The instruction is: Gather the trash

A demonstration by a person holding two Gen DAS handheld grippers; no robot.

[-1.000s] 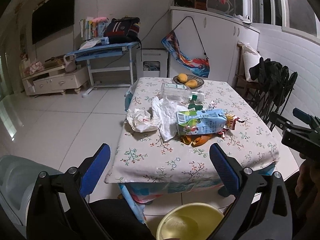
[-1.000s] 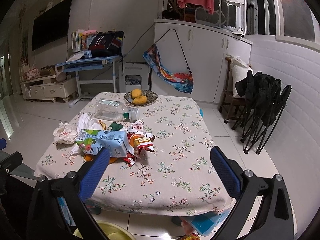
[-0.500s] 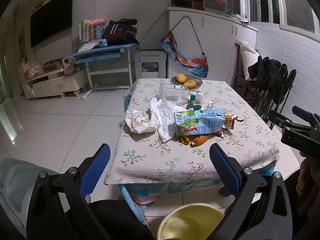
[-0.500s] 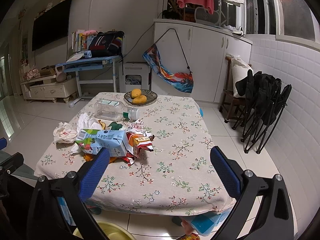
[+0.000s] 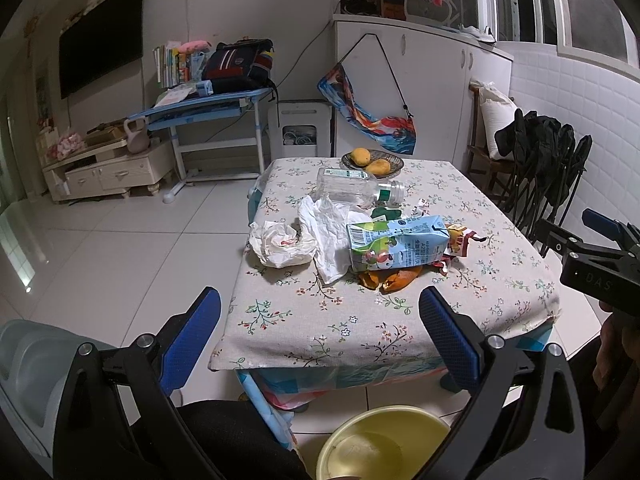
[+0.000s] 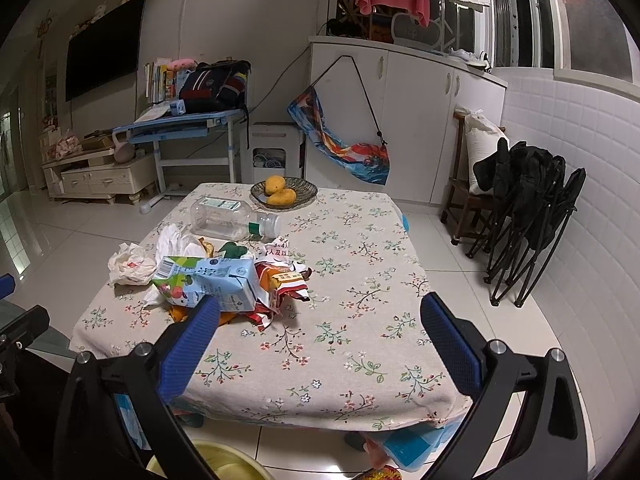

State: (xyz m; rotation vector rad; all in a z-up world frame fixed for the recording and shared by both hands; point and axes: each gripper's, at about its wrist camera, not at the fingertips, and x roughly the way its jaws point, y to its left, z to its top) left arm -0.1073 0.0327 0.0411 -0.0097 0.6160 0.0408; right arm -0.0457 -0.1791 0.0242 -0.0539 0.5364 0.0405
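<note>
White floor tiles (image 5: 120, 240) and white walls frame a low desk covered in a beige flower-print cloth (image 5: 400, 320), with a blue study desk (image 5: 208, 106) stacked with books and a dark backpack against the far wall, white cabinets (image 6: 420, 120) behind, and black folded chairs (image 6: 532, 216) along the tiled side wall.

Trash sits in a cluster on the desk's left half as the right wrist camera sees it. A light-blue and green milk carton (image 5: 396, 244) lies on its side, its long axis running across the desk, barcode end toward the crumpled white tissues (image 5: 324, 236) and its folded top end toward the red and yellow snack wrappers (image 5: 456, 240). Orange peel (image 5: 394, 278) pokes out from under the carton's near edge. Just beyond, a clear plastic bottle (image 5: 356, 190) also lies on its side (green band and cap end pointing to the right in the left wrist view), roughly parallel to the carton. A crumpled white plastic bag (image 5: 276, 244) rests at the desk's left edge, touching the tissues. At the far end a dark woven dish holds two yellow mangoes (image 6: 280, 192), apart from the trash.

Both grippers hover short of the desk's near edge. The left gripper (image 5: 320, 334) has its blue-padded jaws spread wide with nothing between them; the right gripper (image 6: 320, 340) is likewise spread and empty. A yellow plastic basin (image 5: 384, 444) sits on the floor below the near edge.
</note>
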